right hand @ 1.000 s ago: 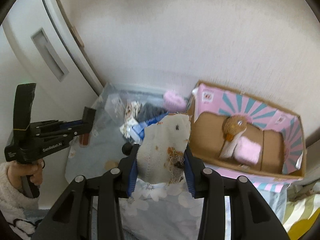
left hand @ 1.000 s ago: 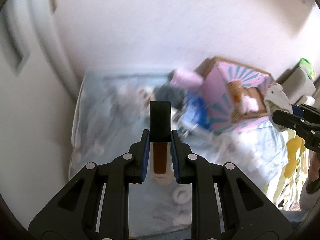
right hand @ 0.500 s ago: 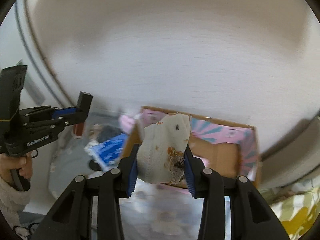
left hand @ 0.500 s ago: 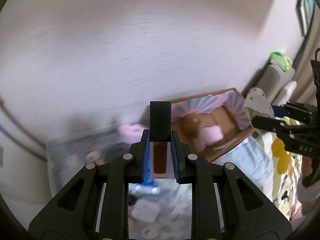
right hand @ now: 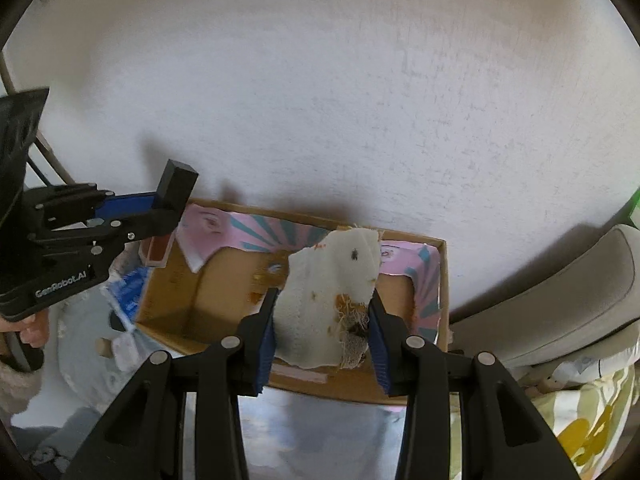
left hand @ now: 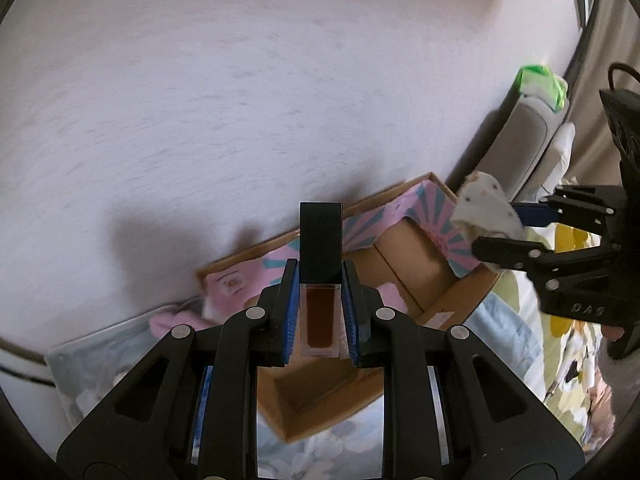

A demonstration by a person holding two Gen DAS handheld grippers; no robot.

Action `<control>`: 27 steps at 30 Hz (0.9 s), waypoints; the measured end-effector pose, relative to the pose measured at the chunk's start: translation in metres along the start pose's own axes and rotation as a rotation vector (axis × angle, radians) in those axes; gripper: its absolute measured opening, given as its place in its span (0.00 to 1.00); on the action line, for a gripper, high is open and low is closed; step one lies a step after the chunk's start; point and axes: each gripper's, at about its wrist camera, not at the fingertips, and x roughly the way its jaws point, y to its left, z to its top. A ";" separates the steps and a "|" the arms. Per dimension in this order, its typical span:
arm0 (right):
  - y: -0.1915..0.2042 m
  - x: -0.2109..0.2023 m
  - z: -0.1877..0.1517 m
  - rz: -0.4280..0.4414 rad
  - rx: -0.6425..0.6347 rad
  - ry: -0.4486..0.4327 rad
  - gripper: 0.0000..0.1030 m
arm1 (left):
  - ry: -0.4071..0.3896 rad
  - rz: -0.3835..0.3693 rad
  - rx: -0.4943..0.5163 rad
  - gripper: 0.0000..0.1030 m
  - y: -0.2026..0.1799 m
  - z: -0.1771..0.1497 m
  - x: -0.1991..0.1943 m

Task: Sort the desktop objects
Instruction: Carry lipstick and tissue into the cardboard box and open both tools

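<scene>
My left gripper (left hand: 320, 312) is shut on a small square bottle (left hand: 320, 312) of dark brown liquid with a tall black cap, held over the near left part of an open cardboard box (left hand: 416, 276) with pink and teal flaps. My right gripper (right hand: 322, 328) is shut on a crumpled, stained white cloth (right hand: 320, 304), above the same box (right hand: 208, 292). In the right wrist view the left gripper (right hand: 160, 236) and the bottle (right hand: 174, 188) hang over the box's left end. In the left wrist view the right gripper (left hand: 496, 232) holds the cloth (left hand: 484, 208) at the box's right end.
The box stands against a white wall on a pale floral sheet (left hand: 332, 452). Left of it lie a blue packet (right hand: 130, 288) and small white items (right hand: 120, 348). A grey cushion (right hand: 568, 300) sits to the right, with a yellow-patterned cover (right hand: 588, 420) below.
Both grippers have swung right, away from the clutter on the sheet, to over the cardboard box. Each keeps its hold: the bottle in the left, the cloth in the right.
</scene>
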 end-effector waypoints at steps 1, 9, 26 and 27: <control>-0.002 0.007 0.001 -0.009 -0.004 0.010 0.36 | 0.014 -0.007 -0.003 0.17 -0.003 0.002 0.008; -0.018 0.063 -0.016 -0.006 0.017 0.129 0.36 | 0.119 -0.024 -0.010 0.17 -0.014 -0.006 0.054; -0.014 0.074 -0.031 0.031 0.044 0.175 0.81 | 0.165 0.145 0.069 1.00 -0.006 -0.017 0.049; -0.015 0.071 -0.032 0.029 0.059 0.163 0.82 | 0.160 0.129 0.063 1.00 -0.005 -0.018 0.045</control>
